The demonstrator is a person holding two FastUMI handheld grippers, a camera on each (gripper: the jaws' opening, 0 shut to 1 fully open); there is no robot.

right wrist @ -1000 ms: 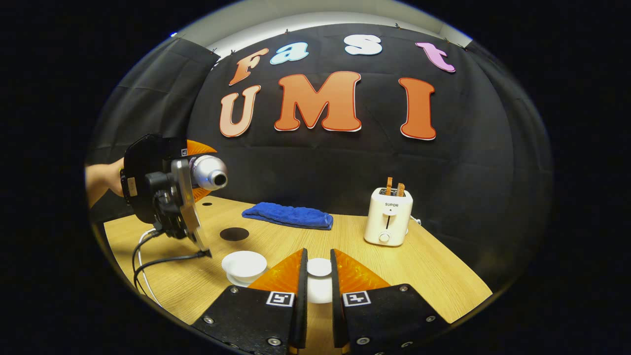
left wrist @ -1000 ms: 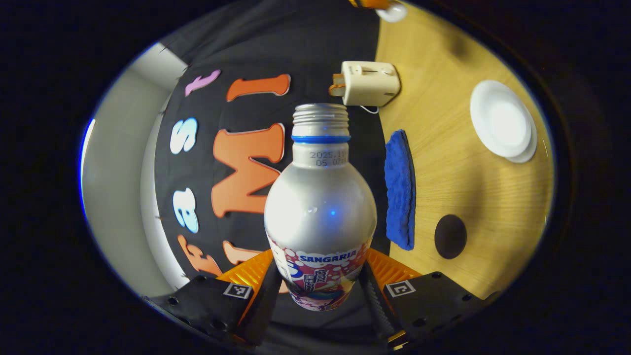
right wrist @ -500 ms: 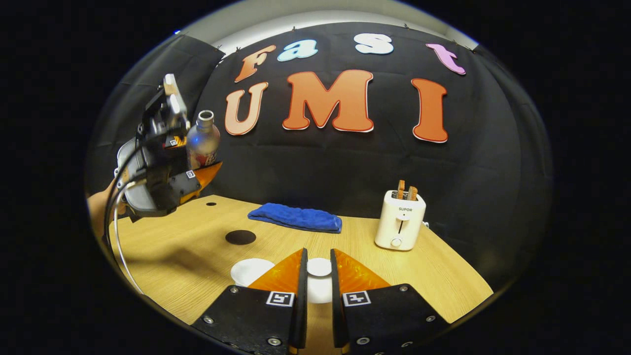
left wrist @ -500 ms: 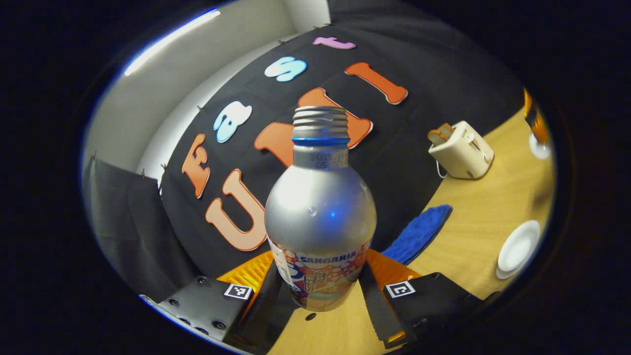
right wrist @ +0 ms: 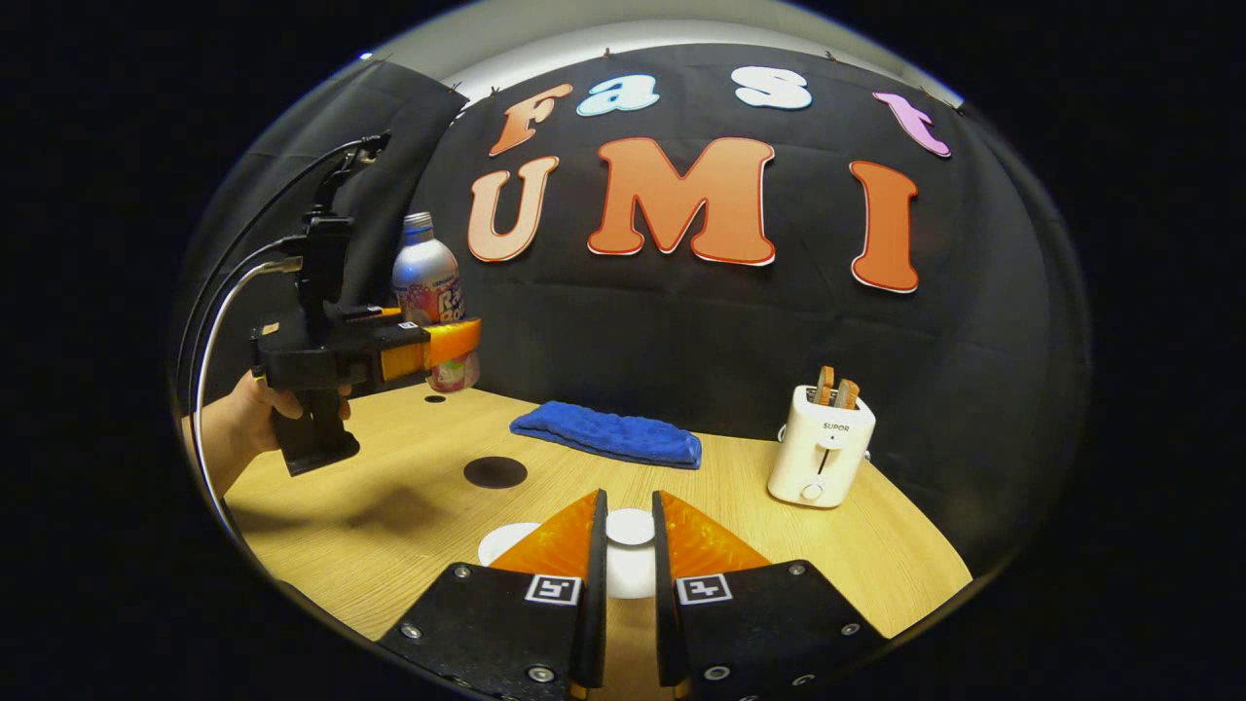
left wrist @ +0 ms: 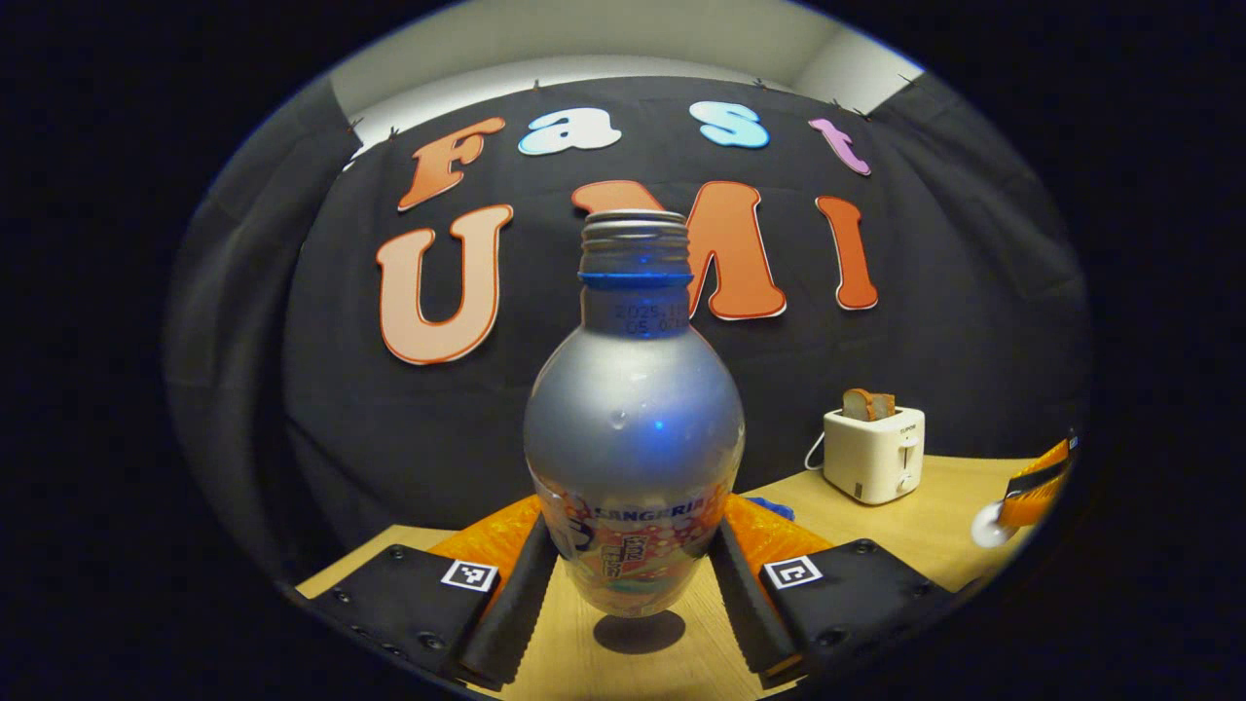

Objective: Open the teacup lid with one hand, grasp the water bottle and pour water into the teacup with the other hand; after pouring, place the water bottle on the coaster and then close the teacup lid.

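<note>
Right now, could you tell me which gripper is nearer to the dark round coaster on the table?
Right, I think. The right gripper, holding the lid, sits just this side of the coaster; the left gripper holds the bottle up behind it.

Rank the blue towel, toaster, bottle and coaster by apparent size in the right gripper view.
1. Blue towel, widest.
2. Toaster and bottle: look alike, and they stand at different distances, so unranked.
3. Coaster, smallest.

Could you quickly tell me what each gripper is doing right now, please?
Left gripper: fingers closed on the water bottle, held upright above the table.
Right gripper: fingers closed on the white teacup lid.
</note>
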